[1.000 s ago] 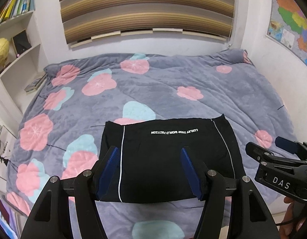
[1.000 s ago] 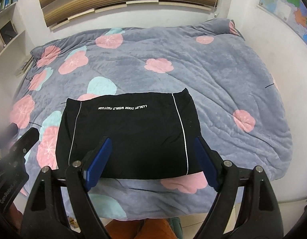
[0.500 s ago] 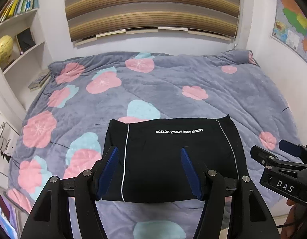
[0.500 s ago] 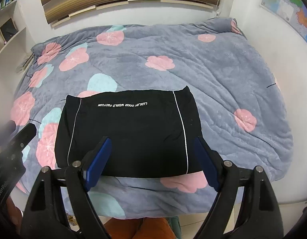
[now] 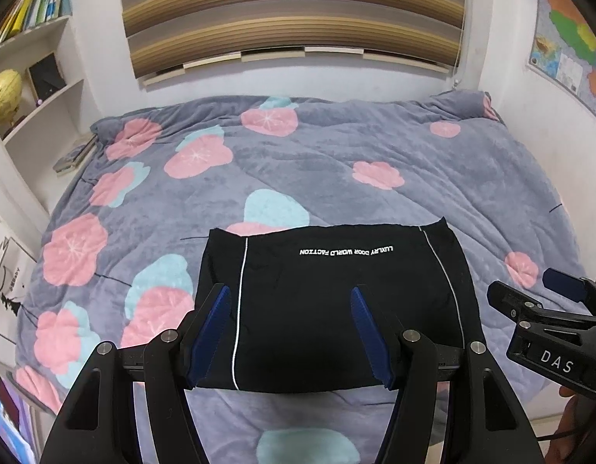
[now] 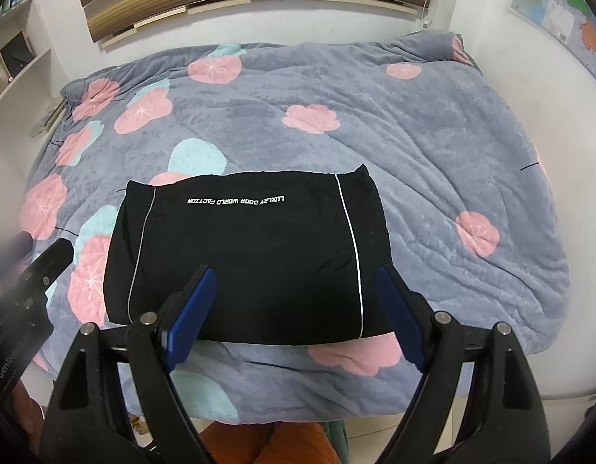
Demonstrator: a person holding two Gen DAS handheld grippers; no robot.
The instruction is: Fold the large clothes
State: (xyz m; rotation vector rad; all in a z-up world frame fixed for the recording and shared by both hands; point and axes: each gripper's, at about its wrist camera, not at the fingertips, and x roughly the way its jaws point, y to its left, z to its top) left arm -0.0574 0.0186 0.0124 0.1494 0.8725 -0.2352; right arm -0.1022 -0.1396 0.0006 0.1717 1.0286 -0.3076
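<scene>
A black garment (image 5: 328, 301) with white piping and white lettering lies folded into a neat rectangle near the front edge of the bed; it also shows in the right wrist view (image 6: 247, 255). My left gripper (image 5: 290, 332) is open and empty, held above the garment's near left part. My right gripper (image 6: 294, 317) is open and empty, held above the garment's near right part. Each gripper shows at the edge of the other's view, the right one in the left wrist view (image 5: 549, 332) and the left one in the right wrist view (image 6: 23, 290).
The bed carries a grey quilt (image 5: 336, 162) with pink and blue flowers. White shelves (image 5: 31, 89) with books and a globe stand at the left. A striped blind (image 5: 290, 15) hangs behind the bed and a map (image 5: 568, 50) hangs on the right wall.
Both grippers have drawn back and up a little from the garment, staying open. The garment has not moved.
</scene>
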